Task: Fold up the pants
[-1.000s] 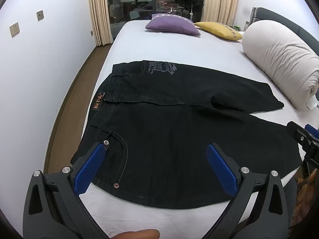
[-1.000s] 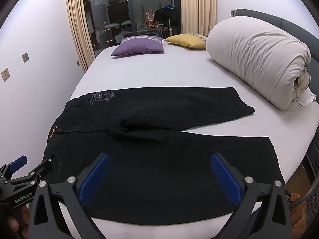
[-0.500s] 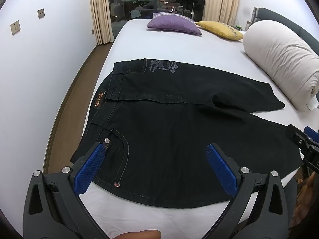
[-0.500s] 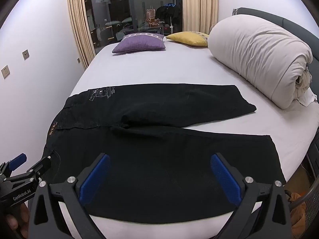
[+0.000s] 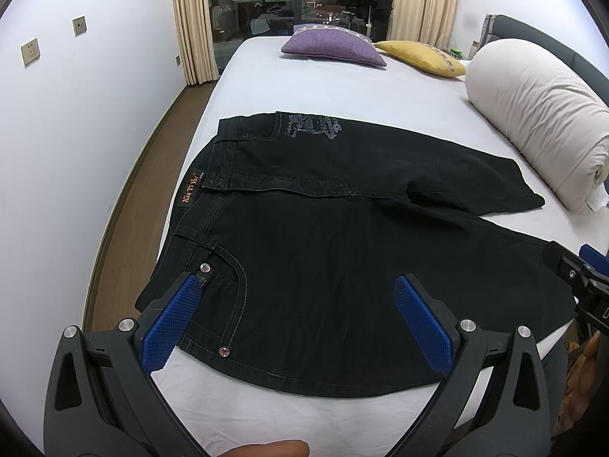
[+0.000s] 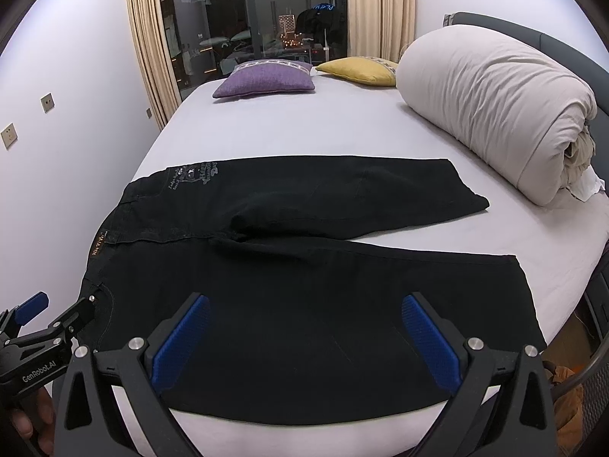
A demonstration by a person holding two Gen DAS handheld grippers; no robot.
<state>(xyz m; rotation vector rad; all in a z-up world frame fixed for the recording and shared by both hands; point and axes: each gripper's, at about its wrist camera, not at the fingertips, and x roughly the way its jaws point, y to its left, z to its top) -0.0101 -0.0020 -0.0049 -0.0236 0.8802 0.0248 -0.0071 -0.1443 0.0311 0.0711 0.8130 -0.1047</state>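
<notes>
Hovering over black pants [image 5: 323, 266] spread flat on the bed [image 5: 304, 95], legs splayed apart toward 2 o'clock. Left gripper [image 5: 297, 312] and right gripper [image 6: 304, 327] both gape wide, holding nothing. Best move, probably: pinch the near waistband corner and near hem together, carry that leg over the far one, edges aligned. Left view shows pocket rivets and waist label; right view shows both hems, and possibly a basket at 4 o'clock.

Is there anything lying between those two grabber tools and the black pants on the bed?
Nothing visible. The black pants lie spread flat on the bed, with both the left gripper and right gripper open right above the near edge. The pillows and rolled duvet sit farther back.
</notes>
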